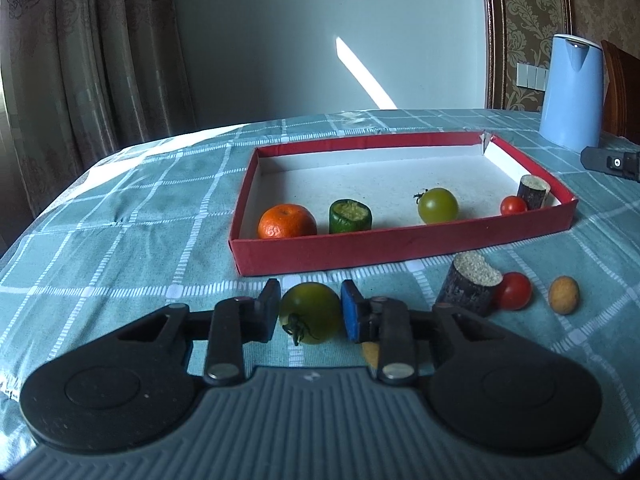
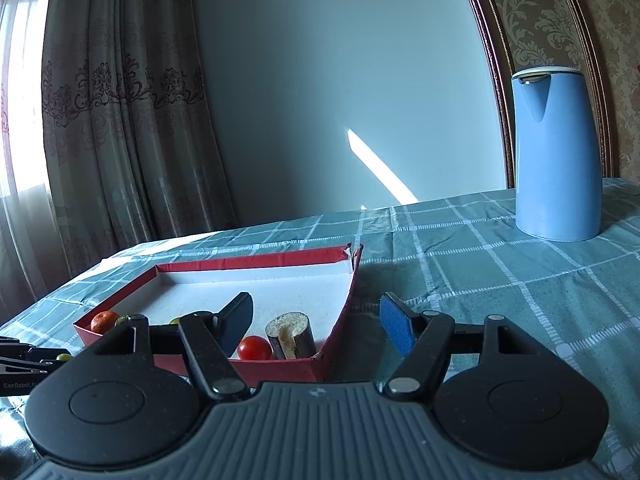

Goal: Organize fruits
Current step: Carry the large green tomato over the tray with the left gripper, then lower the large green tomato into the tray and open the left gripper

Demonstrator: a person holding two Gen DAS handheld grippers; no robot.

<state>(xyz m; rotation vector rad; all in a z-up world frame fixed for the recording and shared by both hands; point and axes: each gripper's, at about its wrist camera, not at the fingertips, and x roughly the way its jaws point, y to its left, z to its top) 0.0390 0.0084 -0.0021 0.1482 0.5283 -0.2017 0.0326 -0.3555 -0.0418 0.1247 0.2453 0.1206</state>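
Note:
A red tray (image 1: 400, 246) with a white floor holds an orange (image 1: 286, 221), a cut green piece (image 1: 350, 216), a green tomato (image 1: 437, 205), a small red tomato (image 1: 513, 205) and a dark cut stub (image 1: 533, 192). My left gripper (image 1: 310, 312) is shut on a second green tomato (image 1: 310, 318) on the cloth in front of the tray. My right gripper (image 2: 316, 320) is open and empty over the tray's right wall (image 2: 340, 320), near the red tomato (image 2: 254, 348) and stub (image 2: 290, 335).
On the cloth right of my left gripper lie a dark cut stub (image 1: 470, 288), a red tomato (image 1: 514, 291) and a small yellow fruit (image 1: 564, 295). A blue jug (image 1: 572, 92) stands at the back right. The table edge curves at the left.

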